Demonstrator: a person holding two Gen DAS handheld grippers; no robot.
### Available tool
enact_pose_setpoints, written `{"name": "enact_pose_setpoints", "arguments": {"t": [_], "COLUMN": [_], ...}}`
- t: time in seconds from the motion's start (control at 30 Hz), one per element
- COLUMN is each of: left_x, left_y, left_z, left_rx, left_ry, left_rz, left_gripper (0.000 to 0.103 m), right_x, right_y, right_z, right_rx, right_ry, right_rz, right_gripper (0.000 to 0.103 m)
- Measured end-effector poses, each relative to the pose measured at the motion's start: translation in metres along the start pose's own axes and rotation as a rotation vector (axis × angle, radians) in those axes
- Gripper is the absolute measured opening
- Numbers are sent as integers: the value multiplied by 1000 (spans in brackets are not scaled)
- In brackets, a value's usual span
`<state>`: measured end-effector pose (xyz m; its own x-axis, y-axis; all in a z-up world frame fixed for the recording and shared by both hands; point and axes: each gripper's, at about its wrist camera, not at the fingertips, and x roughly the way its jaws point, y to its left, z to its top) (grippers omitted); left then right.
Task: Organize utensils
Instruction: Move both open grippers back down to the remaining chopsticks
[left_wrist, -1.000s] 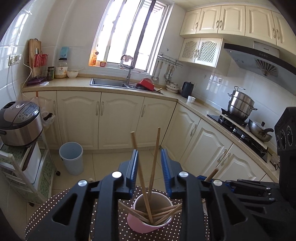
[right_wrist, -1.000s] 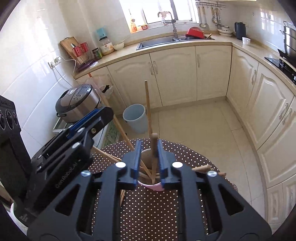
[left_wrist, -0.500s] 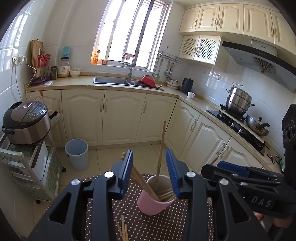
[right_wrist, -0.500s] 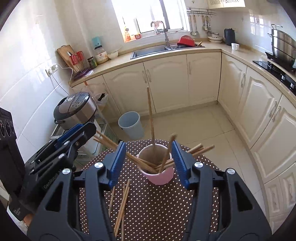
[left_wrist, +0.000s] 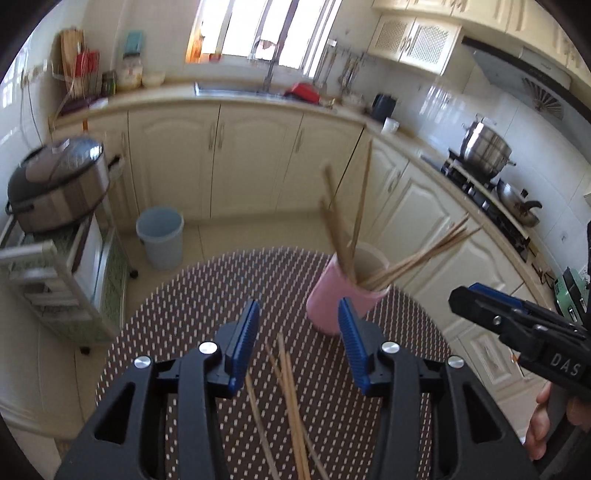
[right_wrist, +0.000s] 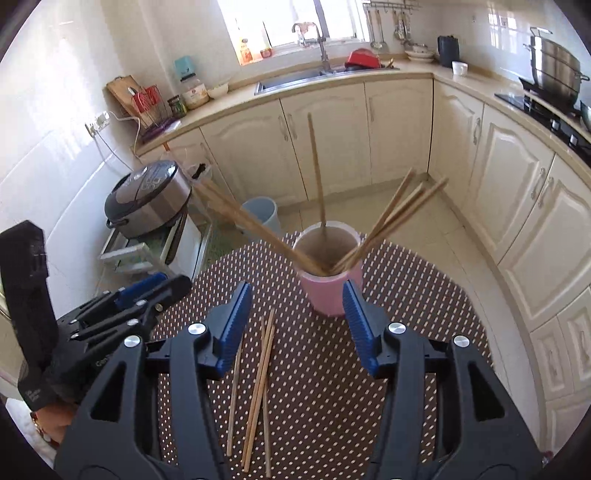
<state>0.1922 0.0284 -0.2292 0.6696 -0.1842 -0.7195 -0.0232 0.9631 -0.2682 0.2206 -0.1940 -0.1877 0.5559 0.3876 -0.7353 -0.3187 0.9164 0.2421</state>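
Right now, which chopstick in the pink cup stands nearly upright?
The single chopstick at the far side of the pink cup stands nearly upright. The other chopsticks in the cup lean far out, left and right.

On the round dotted table (right_wrist: 424, 332), the pink cup (right_wrist: 332, 291) stands at the far middle, and chopsticks (right_wrist: 391, 218) fan out of it left, right and straight up, blocking any approach from above. Loose chopsticks (right_wrist: 258, 380) lie on the near middle. The near right cloth is bare, as is the far left.
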Motion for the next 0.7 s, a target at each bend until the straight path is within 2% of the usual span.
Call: {"name": "enact_pose_setpoints", "arguments": {"t": [0.27, 0.37, 0.5, 0.53, 0.57, 0.7], "left_x": [48, 63, 71, 72, 74, 79], "left_y": [37, 45, 55, 57, 58, 66], "left_z": [-38, -51, -59, -61, -60, -62], "left_rx": [-42, -33, -55, -55, -54, -72], "left_ry": [251, 310, 343, 348, 353, 370], "left_rz": [83, 129, 139, 142, 147, 158], "left_gripper": [44, 44, 44, 44, 44, 44], "right_x": [44, 64, 93, 102, 108, 136], "right_y": [8, 13, 17, 18, 19, 21], "right_z": [-39, -54, -71, -76, -79, -92], "right_rx": [10, 12, 13, 14, 13, 25], "right_ry": [136, 199, 297, 327, 346, 434], "right_rz": [-13, -11, 7, 18, 21, 31], "right_gripper": [51, 51, 48, 44, 35, 33]}}
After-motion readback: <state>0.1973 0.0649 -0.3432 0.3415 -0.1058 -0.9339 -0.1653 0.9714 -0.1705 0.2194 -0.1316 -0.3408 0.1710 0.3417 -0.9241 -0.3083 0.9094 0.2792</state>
